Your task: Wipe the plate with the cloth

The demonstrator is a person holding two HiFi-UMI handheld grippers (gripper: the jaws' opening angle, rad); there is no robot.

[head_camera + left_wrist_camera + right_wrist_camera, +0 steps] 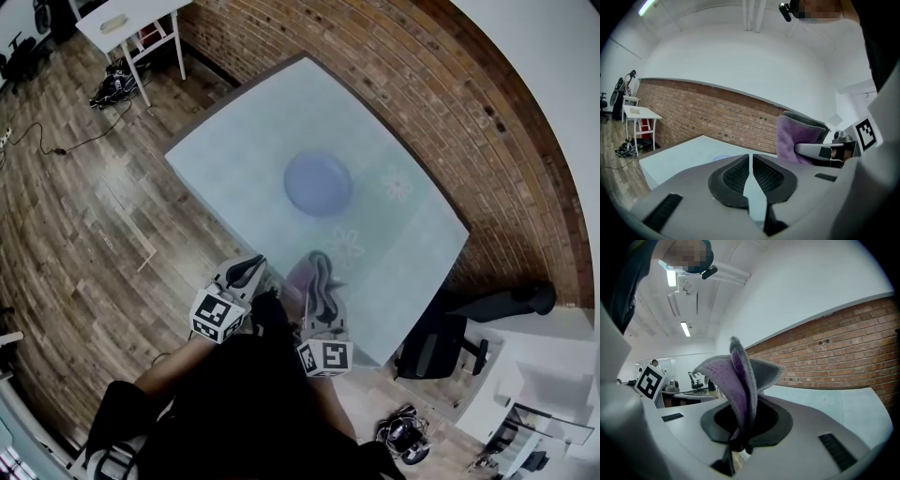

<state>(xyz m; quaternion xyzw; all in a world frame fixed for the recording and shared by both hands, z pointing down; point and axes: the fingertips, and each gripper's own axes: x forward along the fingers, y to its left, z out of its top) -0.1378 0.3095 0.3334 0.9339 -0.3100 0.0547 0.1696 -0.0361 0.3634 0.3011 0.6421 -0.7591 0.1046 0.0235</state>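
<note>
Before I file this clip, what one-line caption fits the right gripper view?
Right gripper shut on a folded purple-and-grey cloth, pale table and brick wall behind.

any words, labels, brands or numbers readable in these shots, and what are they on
No words, brands or numbers can be read in any view.
left cube marker: a black-and-white square code, no letters.
right cube marker: likewise a code only.
flower prints on the table: pictures, no text.
</note>
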